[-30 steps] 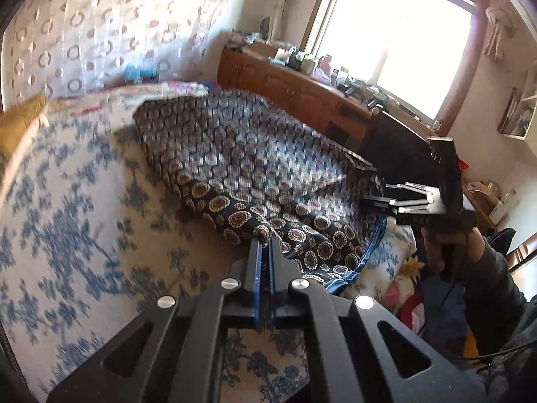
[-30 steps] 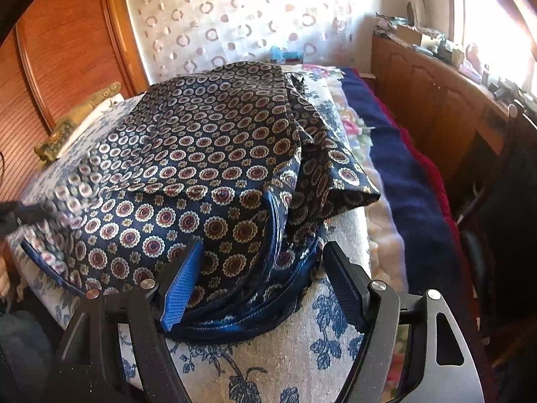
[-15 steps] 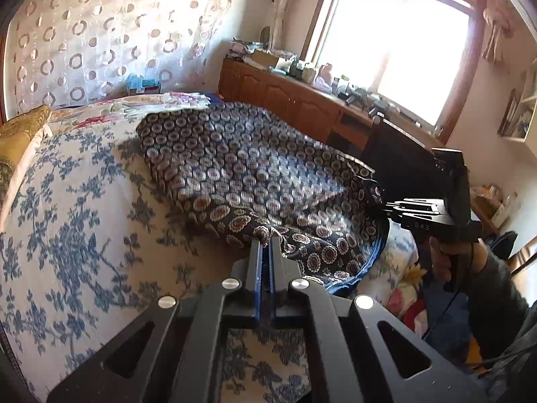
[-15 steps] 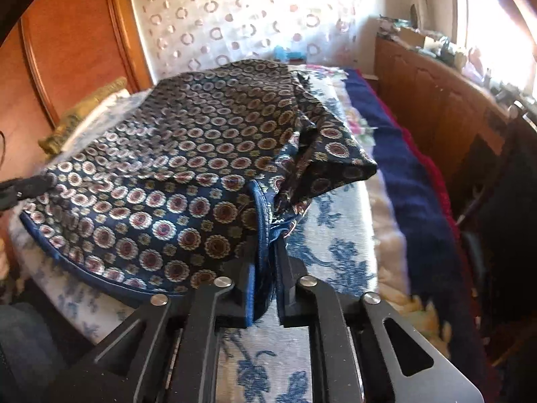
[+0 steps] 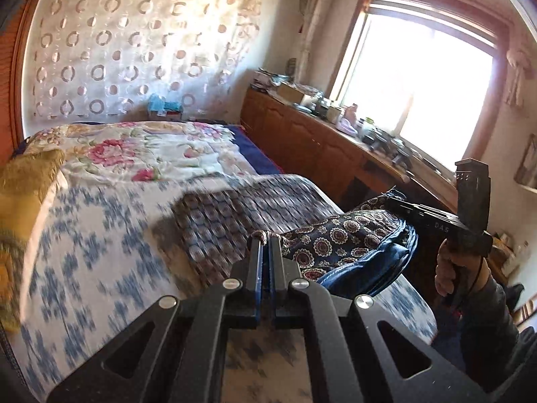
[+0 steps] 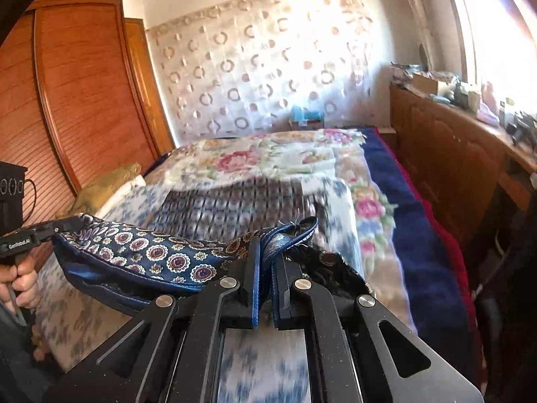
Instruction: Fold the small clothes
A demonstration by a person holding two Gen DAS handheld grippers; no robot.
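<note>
A dark blue garment with round medallion print and a plain blue lining lies partly on the bed. My left gripper is shut on one corner of its near edge. My right gripper is shut on the other corner, by the blue hem. The near edge hangs lifted and stretched between both grippers above the bed. The rest of the garment trails blurred on the bedspread behind. The right gripper also shows in the left wrist view, the left one in the right wrist view.
The bed has a blue-and-white floral cover, a pink-flowered quilt and a yellow pillow at the head. A wooden cabinet with clutter runs under the window to the right. A wooden wardrobe stands left.
My right gripper closed on the garment's corner. Both grippers then lifted the near edge up off the bed and are carrying it toward the far side.
</note>
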